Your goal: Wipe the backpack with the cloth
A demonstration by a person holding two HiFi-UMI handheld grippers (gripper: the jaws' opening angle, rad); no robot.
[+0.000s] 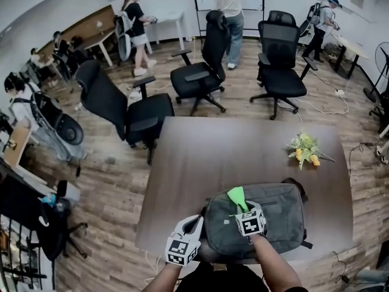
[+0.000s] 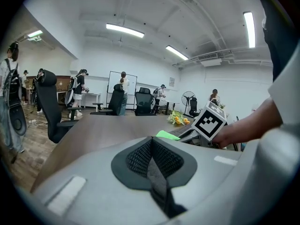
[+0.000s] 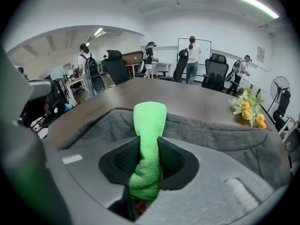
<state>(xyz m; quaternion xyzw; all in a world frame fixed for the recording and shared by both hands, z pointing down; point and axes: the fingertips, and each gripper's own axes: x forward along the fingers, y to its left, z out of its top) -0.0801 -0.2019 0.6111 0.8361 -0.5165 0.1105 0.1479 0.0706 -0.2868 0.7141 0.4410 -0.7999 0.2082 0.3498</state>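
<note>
A grey backpack (image 1: 267,221) lies flat on the brown table (image 1: 231,151), close to its near edge. My right gripper (image 1: 242,207) is over the backpack's top face, shut on a bright green cloth (image 1: 237,196). In the right gripper view the cloth (image 3: 149,125) sticks up and forward out of the closed jaws, above the grey fabric of the backpack (image 3: 220,137). My left gripper (image 1: 194,225) is at the backpack's left edge. Its pads (image 2: 140,156) meet, shut, with nothing showing between them. From there the cloth (image 2: 167,135) shows ahead.
A bunch of yellow and white flowers (image 1: 306,149) lies at the table's right side. Black office chairs (image 1: 121,111) stand beyond the far and left edges. Several people stand or sit at desks along the walls. A cable runs over the wooden floor (image 1: 331,93).
</note>
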